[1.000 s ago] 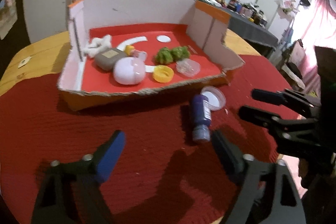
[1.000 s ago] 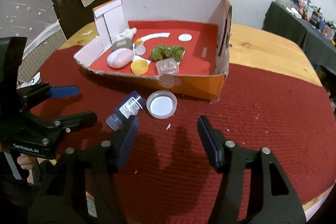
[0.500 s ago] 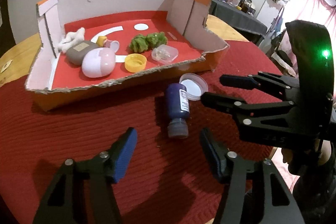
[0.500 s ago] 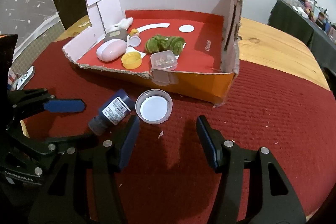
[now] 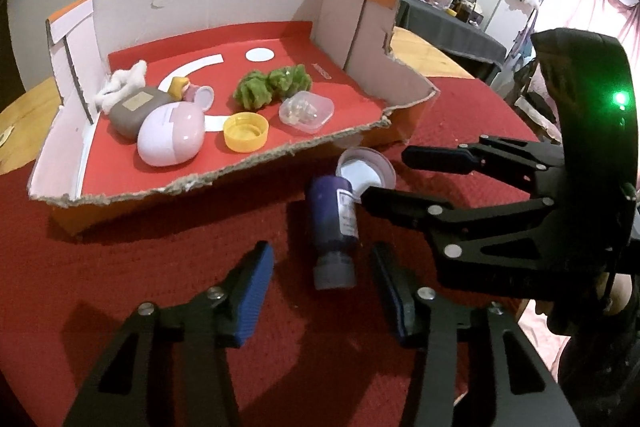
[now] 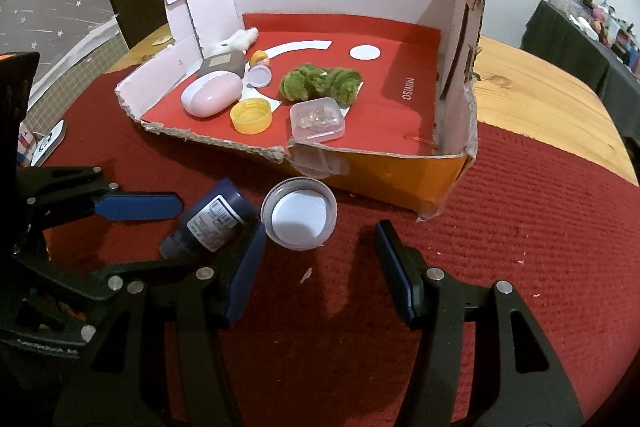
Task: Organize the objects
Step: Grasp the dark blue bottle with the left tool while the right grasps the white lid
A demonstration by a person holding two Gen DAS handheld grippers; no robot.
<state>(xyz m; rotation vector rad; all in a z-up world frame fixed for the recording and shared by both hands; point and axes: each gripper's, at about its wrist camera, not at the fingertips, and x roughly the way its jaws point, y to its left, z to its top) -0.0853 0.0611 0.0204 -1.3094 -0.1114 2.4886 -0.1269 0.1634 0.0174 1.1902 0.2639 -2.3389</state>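
A dark blue paint bottle lies on its side on the red tablecloth, just outside the torn front edge of the cardboard box, cap end toward the viewer. The left gripper straddles that cap end, jaws closing but pads not yet touching, probably to lift it by the neck. Touching the bottle's base, a clear round lid rests open side up. The right gripper stands spread, empty, just short of the lid, likely its target. Inside the box, toward its left wall, sit a pink case, yellow cap and green pompoms, already sorted.
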